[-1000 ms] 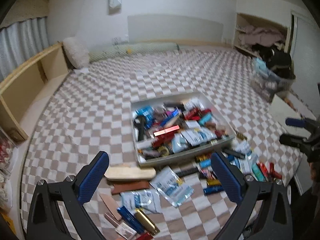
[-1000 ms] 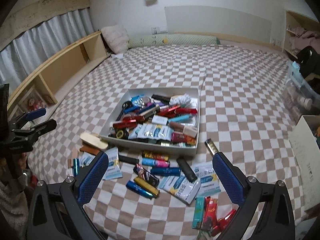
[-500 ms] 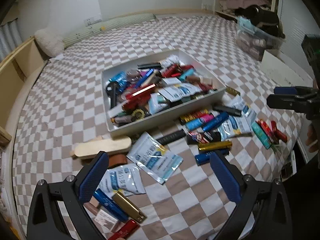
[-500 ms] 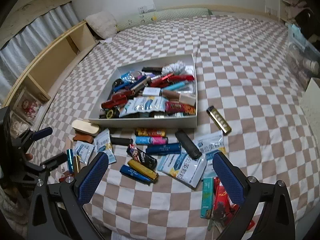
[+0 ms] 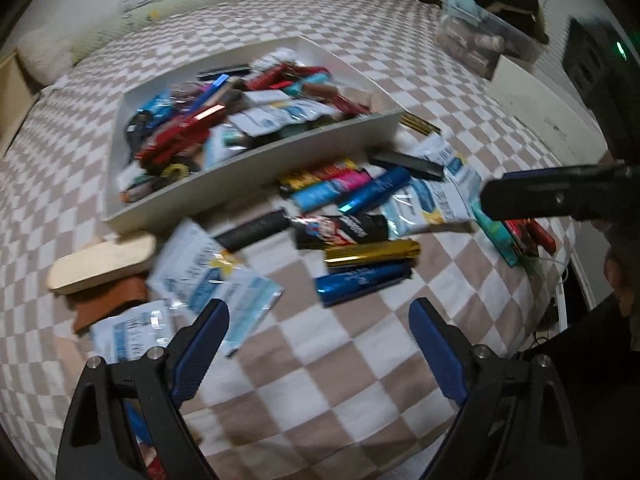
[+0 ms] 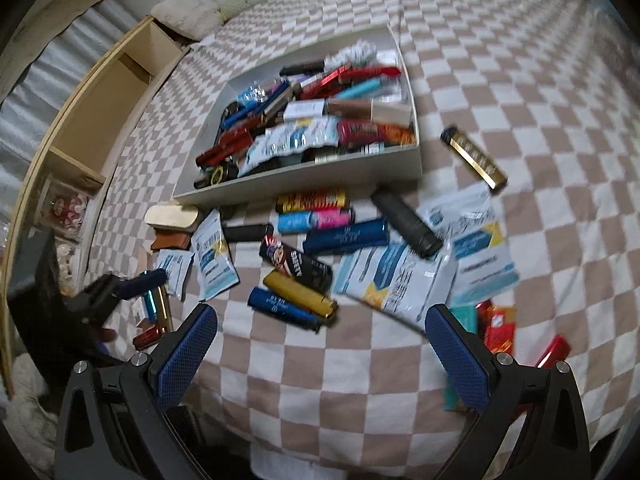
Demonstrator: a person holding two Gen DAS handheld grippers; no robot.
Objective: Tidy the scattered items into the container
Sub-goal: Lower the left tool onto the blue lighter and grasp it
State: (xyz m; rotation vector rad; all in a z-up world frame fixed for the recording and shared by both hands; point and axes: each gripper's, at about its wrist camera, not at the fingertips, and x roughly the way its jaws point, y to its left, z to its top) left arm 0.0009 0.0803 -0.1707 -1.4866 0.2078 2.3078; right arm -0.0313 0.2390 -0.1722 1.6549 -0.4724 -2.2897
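Your white tray (image 6: 308,172) is already heaped, but lighters, sachets and tubes lie scattered on the checkered blanket (image 5: 320,360) near it. Your left gripper (image 5: 316,344) is closing on nothing; your right gripper (image 6: 320,344) gapes empty.

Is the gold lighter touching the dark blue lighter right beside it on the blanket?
Touching. In the right wrist view the gold lighter lies side by side against the dark blue lighter with no blanket showing between them. The left wrist view shows the same.

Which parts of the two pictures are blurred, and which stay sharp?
Left wrist view: the white tray and loose packets are motion-smeared, the left gripper sharp. Right wrist view: milder blur, strongest at the edges; the right gripper sharp.
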